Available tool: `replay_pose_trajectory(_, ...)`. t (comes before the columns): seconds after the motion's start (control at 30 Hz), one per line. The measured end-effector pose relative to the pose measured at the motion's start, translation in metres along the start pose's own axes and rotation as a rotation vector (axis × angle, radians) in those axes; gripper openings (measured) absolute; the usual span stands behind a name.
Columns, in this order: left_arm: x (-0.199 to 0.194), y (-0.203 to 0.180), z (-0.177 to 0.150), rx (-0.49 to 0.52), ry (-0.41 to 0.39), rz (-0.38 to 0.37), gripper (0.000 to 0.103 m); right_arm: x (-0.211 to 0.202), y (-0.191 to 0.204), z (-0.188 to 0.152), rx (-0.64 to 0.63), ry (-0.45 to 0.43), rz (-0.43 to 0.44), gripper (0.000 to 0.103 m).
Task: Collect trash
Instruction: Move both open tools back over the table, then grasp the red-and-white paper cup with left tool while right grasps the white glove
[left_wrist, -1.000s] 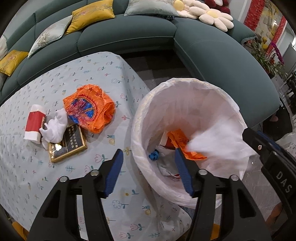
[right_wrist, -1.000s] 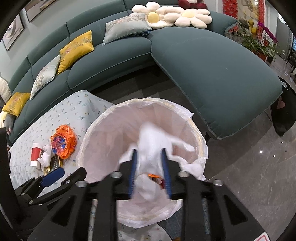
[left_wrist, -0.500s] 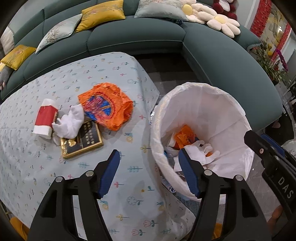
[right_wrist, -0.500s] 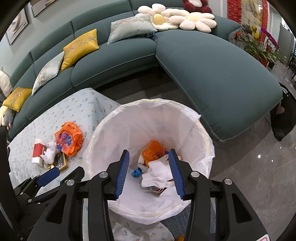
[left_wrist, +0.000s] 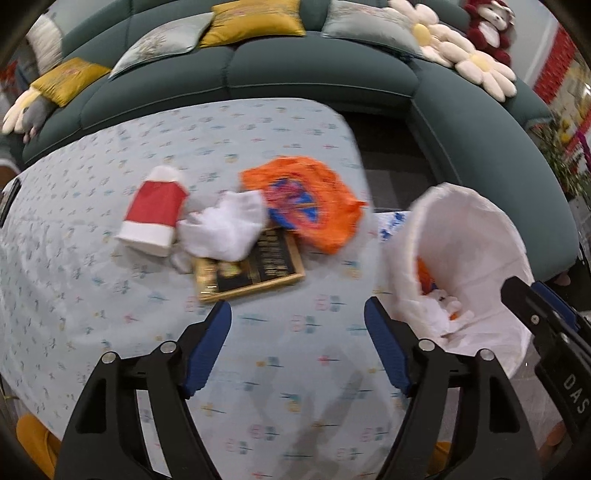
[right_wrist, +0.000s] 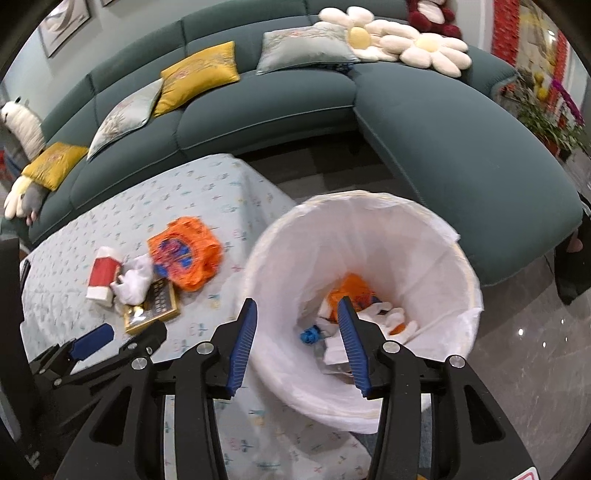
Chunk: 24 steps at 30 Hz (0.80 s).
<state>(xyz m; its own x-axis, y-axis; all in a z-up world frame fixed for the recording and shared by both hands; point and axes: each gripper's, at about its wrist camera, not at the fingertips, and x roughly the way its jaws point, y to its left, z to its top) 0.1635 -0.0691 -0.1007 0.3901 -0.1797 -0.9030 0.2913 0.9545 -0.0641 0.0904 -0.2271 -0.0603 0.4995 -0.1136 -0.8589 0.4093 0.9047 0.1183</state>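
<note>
Now the left gripper hangs above the tablecloth, its blue pads well apart with nothing between them; its jaws have just been opening. Beyond it, near the tablecloth's far edge, lie 4 pieces in a touching cluster: a red-and-white carton, a crumpled white tissue, a gold-framed dark box partly beneath it, and an orange wrapper. The right gripper is parted and empty above the white-lined trash bin, just off the tablecloth's right edge, with scraps inside.
</note>
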Motion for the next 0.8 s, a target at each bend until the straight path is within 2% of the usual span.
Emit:
replay_pose_trajectory(0.13,0.002,0.033,0.004,-0.045,-0.003,0.033,0.071,0.005,0.025,-0.001,-0.035,0.012,0.018,0.045)
replay_pose_trajectory(0.2,0.004,0.052,0.007,-0.079,-0.002,0.048,0.078,0.009,0.038,-0.001,-0.052,0.019,0.028,0.045)
replay_pose_trajectory(0.4,0.011,0.098,0.017,-0.107,-0.01,0.102,0.082,0.025,0.08,-0.001,-0.105,0.046,0.065,0.045)
replay_pose_trajectory(0.57,0.024,0.129,0.037,-0.151,0.011,0.094,0.083,0.045,0.115,0.001,-0.146,0.077,0.095,0.045)
replay_pose_trajectory(0.8,0.05,0.139,0.072,-0.158,0.038,0.062,0.085,0.074,0.149,0.009,-0.18,0.114,0.12,0.045)
